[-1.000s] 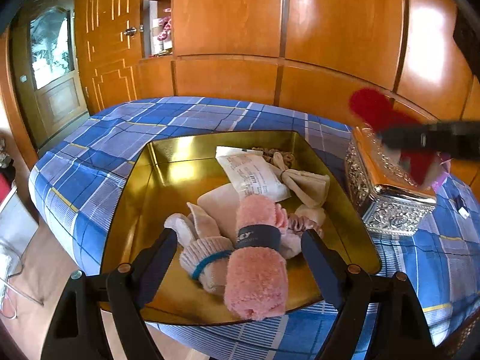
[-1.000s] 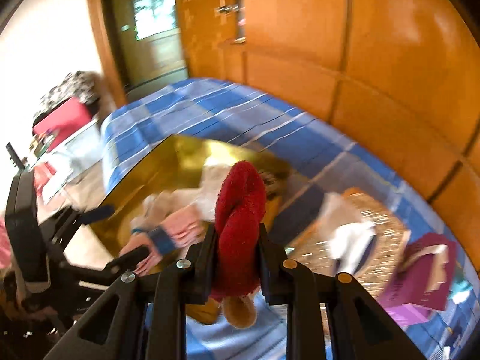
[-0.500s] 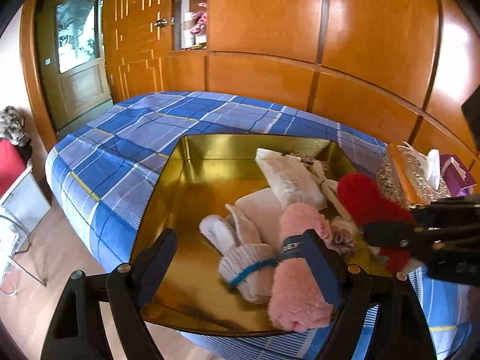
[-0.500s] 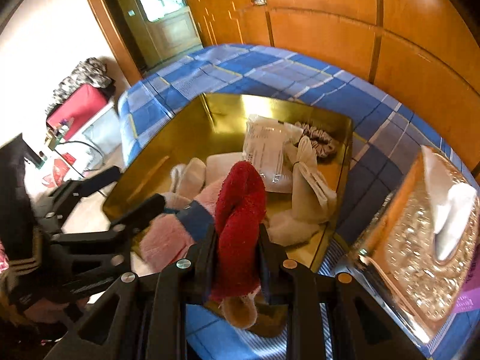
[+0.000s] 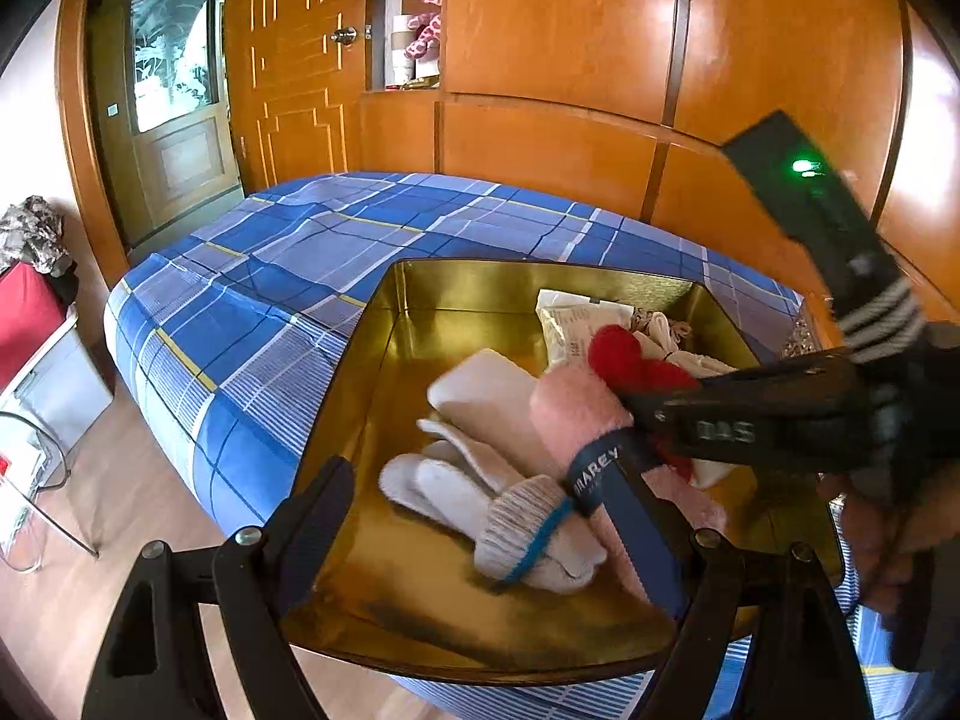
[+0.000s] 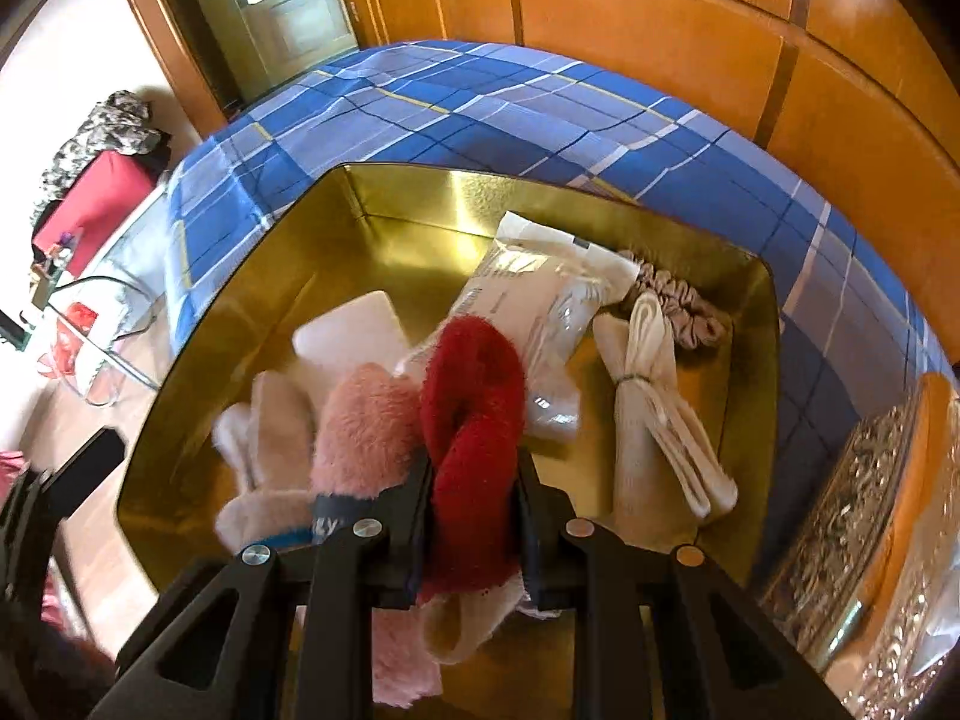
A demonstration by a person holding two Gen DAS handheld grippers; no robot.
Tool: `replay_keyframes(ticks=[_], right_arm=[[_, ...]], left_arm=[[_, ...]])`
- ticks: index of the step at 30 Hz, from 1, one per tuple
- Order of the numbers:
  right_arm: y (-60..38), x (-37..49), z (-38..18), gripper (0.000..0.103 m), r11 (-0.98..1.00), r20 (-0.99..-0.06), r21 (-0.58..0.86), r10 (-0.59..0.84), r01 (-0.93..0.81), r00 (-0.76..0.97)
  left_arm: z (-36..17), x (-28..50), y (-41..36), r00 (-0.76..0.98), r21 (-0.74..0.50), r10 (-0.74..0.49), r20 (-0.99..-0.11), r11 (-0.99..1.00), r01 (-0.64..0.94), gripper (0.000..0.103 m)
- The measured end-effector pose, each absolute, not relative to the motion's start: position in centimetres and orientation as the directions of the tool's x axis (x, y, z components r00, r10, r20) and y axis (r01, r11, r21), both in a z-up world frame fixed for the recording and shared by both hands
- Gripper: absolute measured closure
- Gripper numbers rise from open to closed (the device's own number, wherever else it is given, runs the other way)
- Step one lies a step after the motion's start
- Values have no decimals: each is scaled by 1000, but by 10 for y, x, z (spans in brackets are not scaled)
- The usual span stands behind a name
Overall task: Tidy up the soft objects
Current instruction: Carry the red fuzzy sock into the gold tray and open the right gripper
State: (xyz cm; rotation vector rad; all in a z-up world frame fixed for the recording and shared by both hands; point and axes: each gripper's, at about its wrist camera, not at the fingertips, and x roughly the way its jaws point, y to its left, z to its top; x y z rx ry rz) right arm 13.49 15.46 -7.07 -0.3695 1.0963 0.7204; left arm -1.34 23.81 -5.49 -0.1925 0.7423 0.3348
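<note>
Right gripper (image 6: 471,480) pinches the red sock (image 6: 471,396) above the gold tray (image 6: 252,276); left gripper (image 5: 480,516) is spread. Lower into a bare spot before releasing.

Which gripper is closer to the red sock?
Right. The right gripper is clamped on the red sock over the gold tray. The left gripper is open nearby, beside the pink sock.

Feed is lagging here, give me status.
Right gripper shut on red fuzzy sock, over gold tray. Left gripper open, empty. Pink sock right beside drop spot.
</note>
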Motion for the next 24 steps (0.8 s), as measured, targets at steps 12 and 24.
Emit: replay_keyframes(ticks=[12, 24], right_arm=[[134, 113, -54, 64, 720, -864, 142, 425, -680, 270], [66, 73, 9, 61, 765, -760, 114, 478, -633, 440]], left_arm=[[-48, -16, 236, 699, -59, 231, -677, 929, -365, 17], [-40, -19, 222, 721, -57, 213, -659, 942, -331, 16]])
